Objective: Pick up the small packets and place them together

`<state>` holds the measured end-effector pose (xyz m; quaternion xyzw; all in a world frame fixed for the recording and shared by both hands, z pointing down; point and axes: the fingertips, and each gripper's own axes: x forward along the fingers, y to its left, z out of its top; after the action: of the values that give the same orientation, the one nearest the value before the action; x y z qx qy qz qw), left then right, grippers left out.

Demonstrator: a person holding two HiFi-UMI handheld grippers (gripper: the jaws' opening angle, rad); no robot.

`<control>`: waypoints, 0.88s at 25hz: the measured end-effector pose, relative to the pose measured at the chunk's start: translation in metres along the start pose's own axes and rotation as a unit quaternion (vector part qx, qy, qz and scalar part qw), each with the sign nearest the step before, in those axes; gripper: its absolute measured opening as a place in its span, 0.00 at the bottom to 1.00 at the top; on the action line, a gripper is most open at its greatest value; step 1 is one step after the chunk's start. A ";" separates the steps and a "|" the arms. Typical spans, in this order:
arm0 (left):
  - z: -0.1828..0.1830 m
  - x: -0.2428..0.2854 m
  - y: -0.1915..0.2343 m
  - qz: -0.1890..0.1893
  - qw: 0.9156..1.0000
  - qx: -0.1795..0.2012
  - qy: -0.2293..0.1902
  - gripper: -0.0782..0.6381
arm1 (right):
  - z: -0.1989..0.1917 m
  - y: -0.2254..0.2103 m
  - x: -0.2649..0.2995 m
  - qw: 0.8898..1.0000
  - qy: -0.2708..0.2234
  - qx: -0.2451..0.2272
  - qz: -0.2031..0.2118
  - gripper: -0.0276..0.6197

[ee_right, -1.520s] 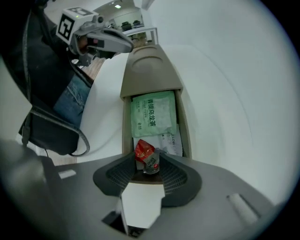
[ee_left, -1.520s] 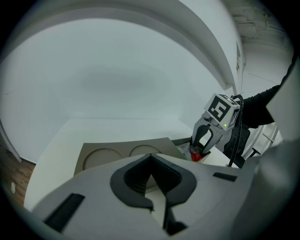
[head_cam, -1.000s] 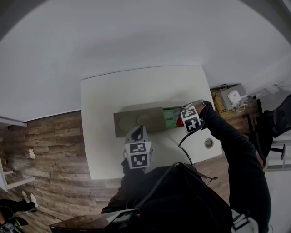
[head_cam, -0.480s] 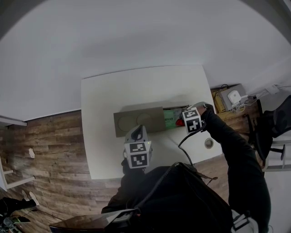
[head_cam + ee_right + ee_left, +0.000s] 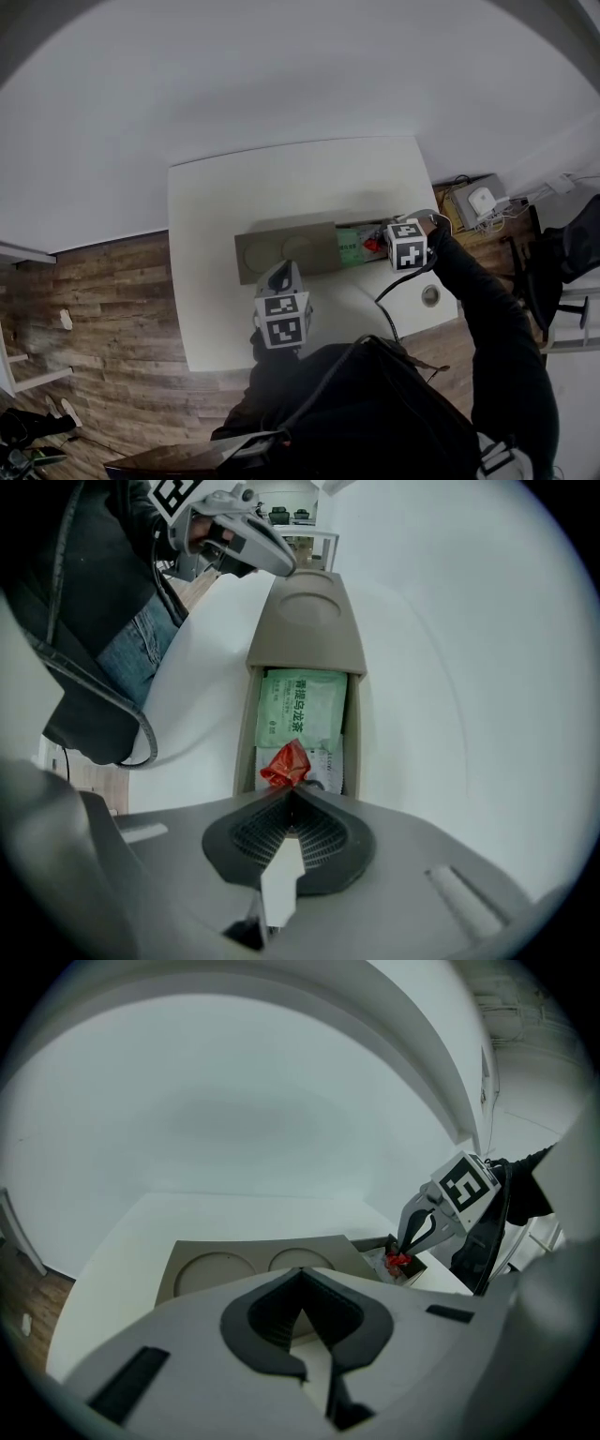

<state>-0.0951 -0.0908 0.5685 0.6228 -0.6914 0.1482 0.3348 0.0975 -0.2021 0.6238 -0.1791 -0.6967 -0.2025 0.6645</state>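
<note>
Changed: the right hand-held gripper (image 5: 289, 794) has shifted right over the open end of the box (image 5: 305, 630), its jaws just closing on the red packet (image 5: 284, 766).
Red packet: pinched at the jaw tips, over the white packet (image 5: 330, 764).
Compartment: a green packet (image 5: 301, 708) lies just left.
Left hand-held gripper (image 5: 300, 1274): jaws together, empty, near side of the box.
Progress: apparently one packet grasped; placing remains.

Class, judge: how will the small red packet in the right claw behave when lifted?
Probably floppy: the red packet looks crumpled where the right claw, whose jaws have just been closing on it, pinches one edge. Likely light, since that small pinch carries it. It may slip or twist.
</note>
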 end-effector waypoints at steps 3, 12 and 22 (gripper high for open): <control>-0.003 0.001 0.003 0.002 1.000 -0.008 0.000 0.11 | 0.011 -0.009 -0.017 0.999 -0.028 0.017 -0.022 0.05; 0.002 -0.009 0.017 0.015 0.999 -0.030 -0.006 0.11 | 0.099 -0.037 -0.052 0.989 -0.128 0.000 -0.076 0.05; -0.003 -0.032 0.045 0.047 0.997 -0.061 -0.026 0.11 | 0.240 -0.044 -0.047 0.973 -0.217 -0.049 -0.065 0.05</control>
<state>-0.1376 -0.0561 0.5595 0.5716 -0.7361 0.1053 0.3468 -0.1277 -0.1137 0.5670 -0.2056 -0.8233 -0.2360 0.4736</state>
